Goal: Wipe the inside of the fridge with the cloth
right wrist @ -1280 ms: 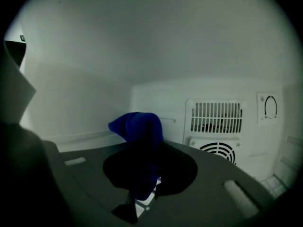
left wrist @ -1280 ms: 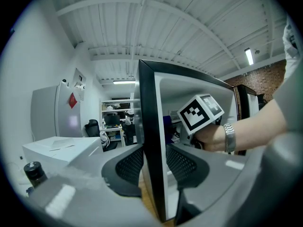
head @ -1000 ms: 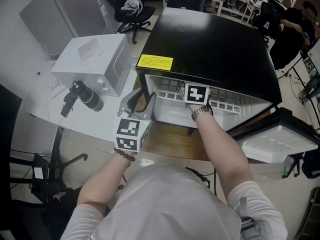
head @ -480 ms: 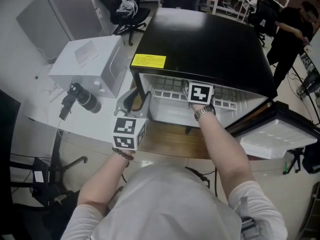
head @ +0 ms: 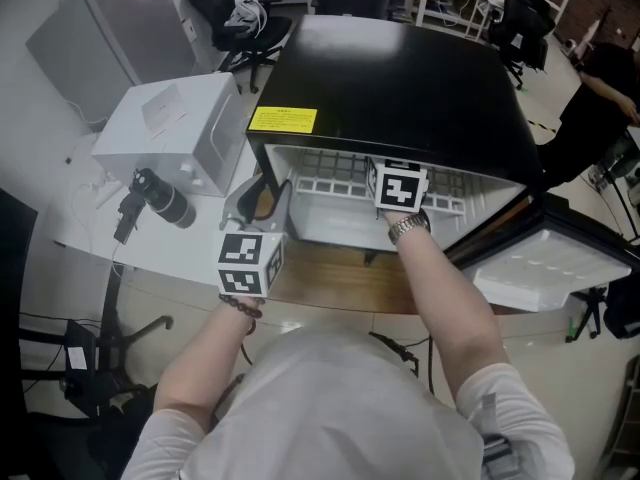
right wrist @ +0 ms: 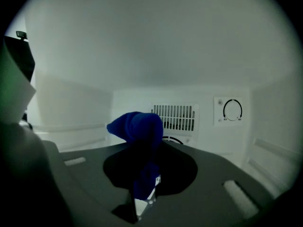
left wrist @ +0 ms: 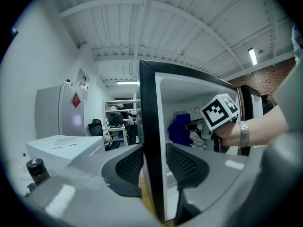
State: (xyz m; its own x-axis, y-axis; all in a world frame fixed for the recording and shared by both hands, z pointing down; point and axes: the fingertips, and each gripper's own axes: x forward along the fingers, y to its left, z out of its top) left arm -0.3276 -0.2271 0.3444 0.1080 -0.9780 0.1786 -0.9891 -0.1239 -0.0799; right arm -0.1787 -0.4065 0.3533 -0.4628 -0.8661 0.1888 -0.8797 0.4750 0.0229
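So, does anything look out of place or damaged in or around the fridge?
Nothing spilled or damaged. Only oddity: the left hand-held gripper clamps the fridge's side wall, apparently steadying it.

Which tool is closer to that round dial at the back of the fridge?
Right. The right tool is inside the fridge, facing the dial; the left tool clamps the fridge's front edge.

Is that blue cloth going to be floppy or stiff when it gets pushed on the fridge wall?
Probably floppy: the blue cloth bunches and droops over where the right gripper pinches it. It looks light, since a small pinch holds it up. Pushed against the fridge wall, it would likely squash flat.
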